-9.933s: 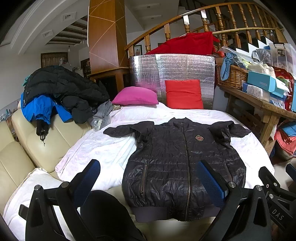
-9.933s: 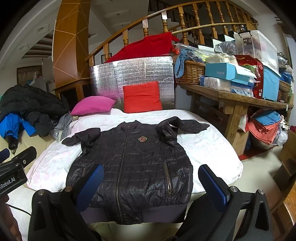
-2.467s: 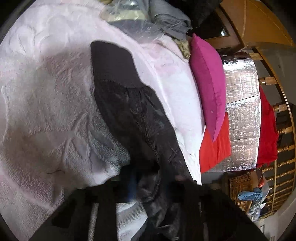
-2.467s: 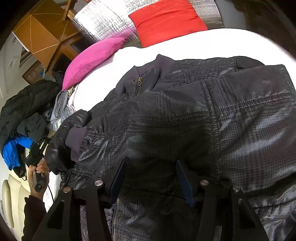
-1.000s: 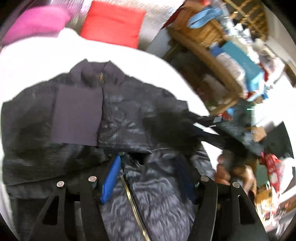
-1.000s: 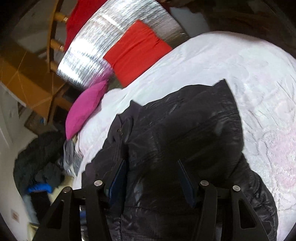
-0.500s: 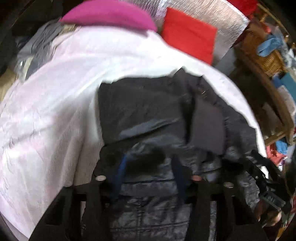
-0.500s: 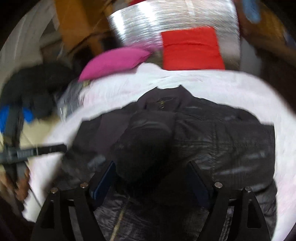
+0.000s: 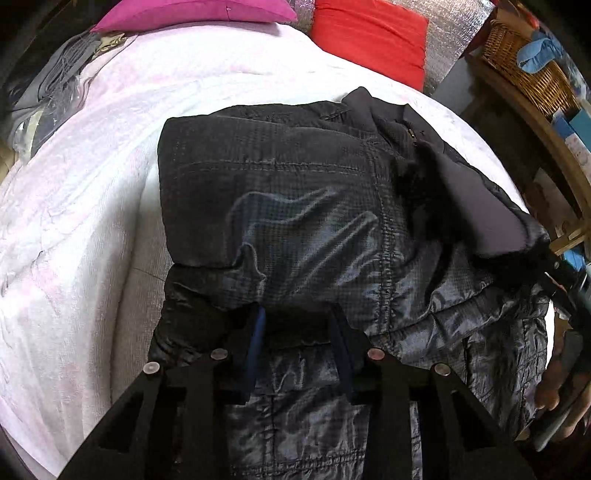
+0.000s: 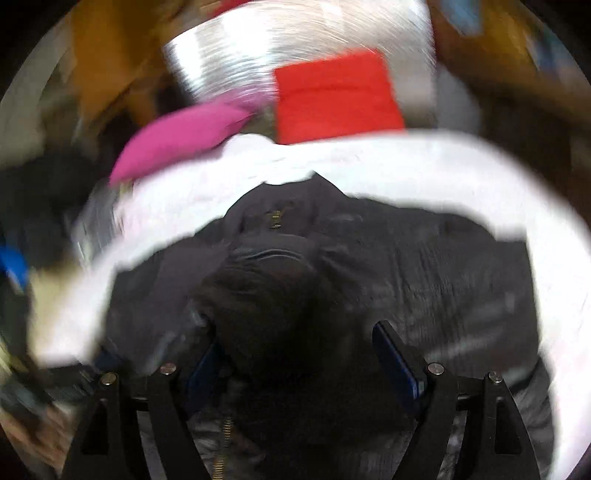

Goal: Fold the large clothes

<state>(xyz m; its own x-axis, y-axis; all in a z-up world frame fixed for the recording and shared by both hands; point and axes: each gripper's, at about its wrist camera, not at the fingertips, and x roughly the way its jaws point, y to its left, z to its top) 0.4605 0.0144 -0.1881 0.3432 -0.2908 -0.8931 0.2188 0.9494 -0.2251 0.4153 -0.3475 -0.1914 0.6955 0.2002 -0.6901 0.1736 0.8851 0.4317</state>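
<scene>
A black quilted jacket [image 9: 295,206] lies on a white bed cover [image 9: 85,192], both sleeves folded in over its front. My left gripper [image 9: 297,332] is shut on a bunched fold of the left sleeve low on the jacket. In the blurred right wrist view the jacket [image 10: 424,266] fills the middle, collar and zip pull away from me. My right gripper [image 10: 295,354] has its blue pads apart around a dark bunch of sleeve fabric [image 10: 266,295]; the bunch sits between them.
A magenta pillow [image 9: 192,11] and a red pillow [image 9: 369,33] lean on a silver foil board at the bed's far end. A wooden table with a wicker basket [image 9: 528,70] stands to the right. Grey clothes [image 9: 48,96] lie at the bed's left edge.
The left view has swung and steadied over the jacket's left side with the sleeve folded across. The right gripper's jaws have widened and its view is moving fast.
</scene>
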